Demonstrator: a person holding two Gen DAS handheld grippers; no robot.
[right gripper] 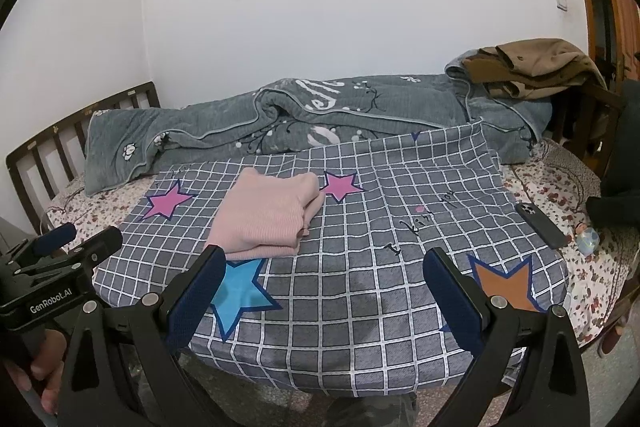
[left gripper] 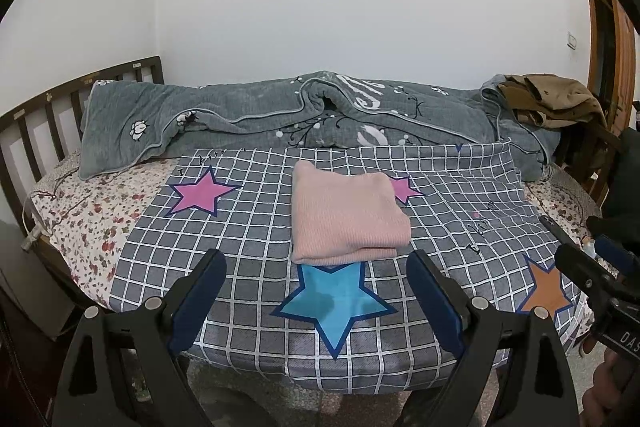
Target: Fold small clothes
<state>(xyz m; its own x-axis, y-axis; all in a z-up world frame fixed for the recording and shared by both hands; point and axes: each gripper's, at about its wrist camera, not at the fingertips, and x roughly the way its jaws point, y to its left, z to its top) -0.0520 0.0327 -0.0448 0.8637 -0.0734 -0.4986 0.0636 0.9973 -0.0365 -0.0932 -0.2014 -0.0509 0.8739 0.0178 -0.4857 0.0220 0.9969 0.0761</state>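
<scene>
A pink knitted garment (left gripper: 346, 217) lies folded into a neat rectangle on the grey checked star-print cloth (left gripper: 248, 227) on the bed; it also shows in the right wrist view (right gripper: 266, 219). My left gripper (left gripper: 316, 263) is open and empty, held just in front of the garment's near edge. My right gripper (right gripper: 324, 263) is open and empty, to the right of the garment over bare checked cloth (right gripper: 380, 219). The left gripper shows at the left edge of the right wrist view (right gripper: 76, 243), and the right gripper at the right edge of the left wrist view (left gripper: 580, 259).
A rumpled grey quilt (left gripper: 280, 115) lies along the wall side of the bed. A brown coat (right gripper: 532, 67) sits at the far right. A black phone (right gripper: 540, 225) and a small blue object (right gripper: 587, 239) lie on the floral sheet at right. A wooden headboard (left gripper: 48, 115) stands left.
</scene>
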